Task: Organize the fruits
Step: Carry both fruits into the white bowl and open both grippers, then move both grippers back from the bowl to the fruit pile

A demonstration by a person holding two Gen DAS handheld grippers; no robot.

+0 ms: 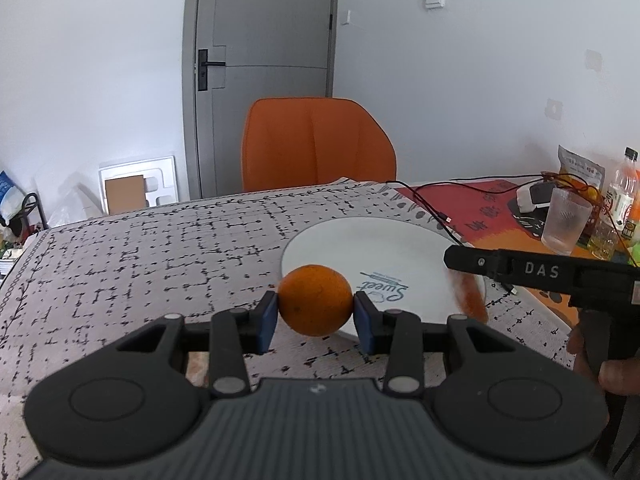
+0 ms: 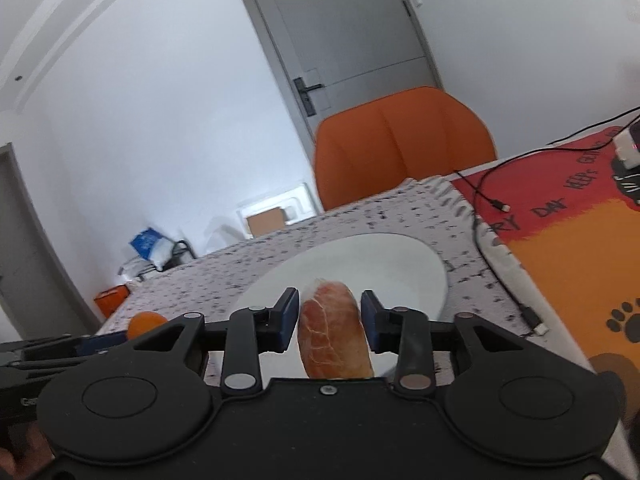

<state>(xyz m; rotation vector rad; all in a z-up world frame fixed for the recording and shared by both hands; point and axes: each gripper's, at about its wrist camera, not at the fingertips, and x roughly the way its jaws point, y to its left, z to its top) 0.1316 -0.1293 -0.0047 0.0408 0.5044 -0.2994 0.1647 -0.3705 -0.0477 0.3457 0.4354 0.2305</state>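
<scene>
My left gripper (image 1: 315, 314) is shut on a round orange (image 1: 315, 298), holding it just above the patterned tablecloth at the near left rim of a white plate (image 1: 380, 248). In the right wrist view, my right gripper (image 2: 330, 320) stands over the plate (image 2: 380, 264) with a peeled, reddish-orange fruit piece (image 2: 332, 332) between its blue pads; narrow gaps show and the pads do not press on it. From the left wrist view the right gripper (image 1: 450, 258) reaches in from the right, with that fruit a blur (image 1: 470, 298) below it. The held orange (image 2: 146, 322) also shows at the lower left.
An orange chair (image 1: 316, 144) stands behind the table. On the right lie a red-orange mat (image 2: 580, 248), black cables (image 1: 432, 208), a ribbed glass (image 1: 566, 220), bottles (image 1: 624, 196) and a snack bag (image 1: 580, 168). A hand (image 1: 608, 372) holds the right gripper's handle.
</scene>
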